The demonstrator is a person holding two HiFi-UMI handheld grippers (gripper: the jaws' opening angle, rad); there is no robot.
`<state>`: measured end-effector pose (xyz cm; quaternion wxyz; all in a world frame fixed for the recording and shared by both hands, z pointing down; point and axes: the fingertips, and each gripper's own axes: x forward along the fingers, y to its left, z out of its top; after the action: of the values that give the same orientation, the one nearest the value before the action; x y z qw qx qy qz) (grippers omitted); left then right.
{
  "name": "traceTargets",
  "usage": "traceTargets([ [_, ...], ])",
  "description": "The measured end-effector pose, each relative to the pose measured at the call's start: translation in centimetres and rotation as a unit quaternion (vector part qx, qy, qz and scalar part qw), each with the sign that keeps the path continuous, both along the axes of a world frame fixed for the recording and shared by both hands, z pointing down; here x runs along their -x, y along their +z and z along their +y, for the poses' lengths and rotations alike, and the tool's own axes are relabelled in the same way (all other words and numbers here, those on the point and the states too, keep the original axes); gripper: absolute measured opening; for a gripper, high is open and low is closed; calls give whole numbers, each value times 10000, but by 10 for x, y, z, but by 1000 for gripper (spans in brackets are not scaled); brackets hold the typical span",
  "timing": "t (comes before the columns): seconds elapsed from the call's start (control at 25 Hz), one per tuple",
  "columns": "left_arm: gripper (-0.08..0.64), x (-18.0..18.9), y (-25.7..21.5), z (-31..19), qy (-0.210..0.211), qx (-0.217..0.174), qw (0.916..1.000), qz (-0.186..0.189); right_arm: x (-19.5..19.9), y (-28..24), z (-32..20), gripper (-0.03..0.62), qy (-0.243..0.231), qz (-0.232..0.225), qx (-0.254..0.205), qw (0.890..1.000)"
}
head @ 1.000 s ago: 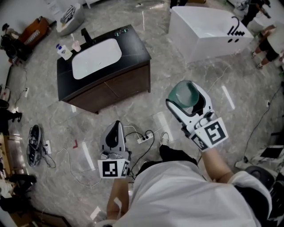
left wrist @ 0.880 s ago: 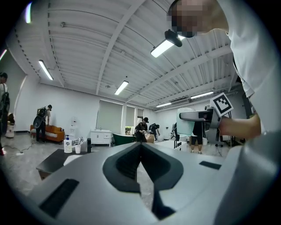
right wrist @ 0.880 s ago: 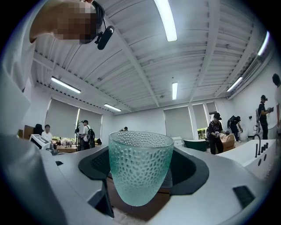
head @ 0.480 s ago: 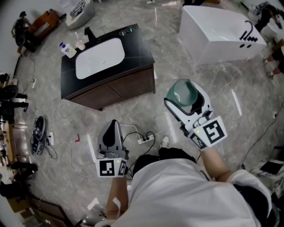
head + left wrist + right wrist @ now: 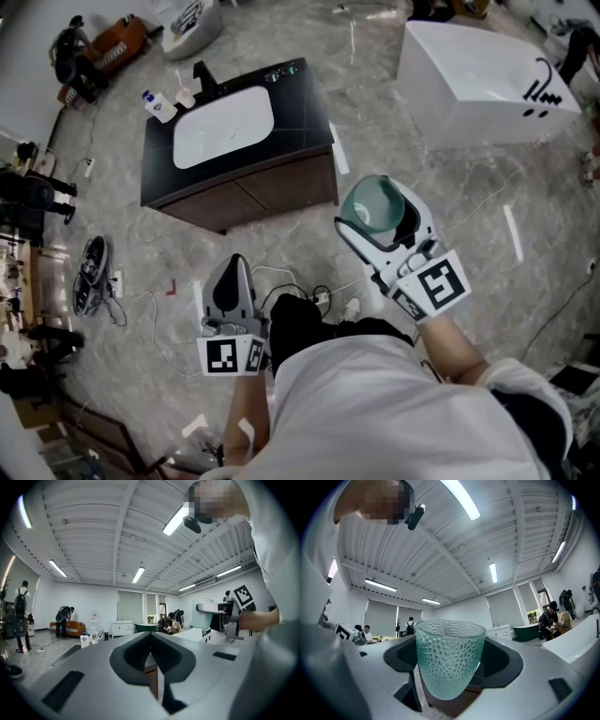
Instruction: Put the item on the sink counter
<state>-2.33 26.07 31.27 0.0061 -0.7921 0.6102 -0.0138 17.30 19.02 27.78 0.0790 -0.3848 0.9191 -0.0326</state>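
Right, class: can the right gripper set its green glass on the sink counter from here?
Probably not yet. The right gripper holds the green glass over floor, apart from the sink counter ahead and leftward. The way between looks free, so a step closer should do.

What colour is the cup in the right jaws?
The cup is pale green, dimpled glass; right gripper view shows it best.

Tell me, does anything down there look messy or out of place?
Mostly the floor: a dark shoe lies among loose cables, and the sink cabinet stands alone mid-room. The green glass sits upright in the right gripper, with nothing spilled.
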Motion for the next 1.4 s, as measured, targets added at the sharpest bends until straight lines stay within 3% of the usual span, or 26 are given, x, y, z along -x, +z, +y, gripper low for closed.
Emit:
traceTargets([
  [0.44, 2, -1, 1, -1, -22, 2, 10000, -8, -6, -5, -3, 403, 28, -57, -119, 9999],
  [0.68, 2, -7, 0, -12, 106, -114, 9997, 164, -8, -6, -5, 403, 62, -27, -175, 9998],
  [1.12, 2, 9, 1, -34, -55, -413, 9985, 361, 20, -7, -30, 403, -192, 172, -365, 9990],
  [1.4, 2, 35, 13, -71, -20, -368, 9983, 461, 44, -6, -70, 403, -134, 272, -429, 9986],
])
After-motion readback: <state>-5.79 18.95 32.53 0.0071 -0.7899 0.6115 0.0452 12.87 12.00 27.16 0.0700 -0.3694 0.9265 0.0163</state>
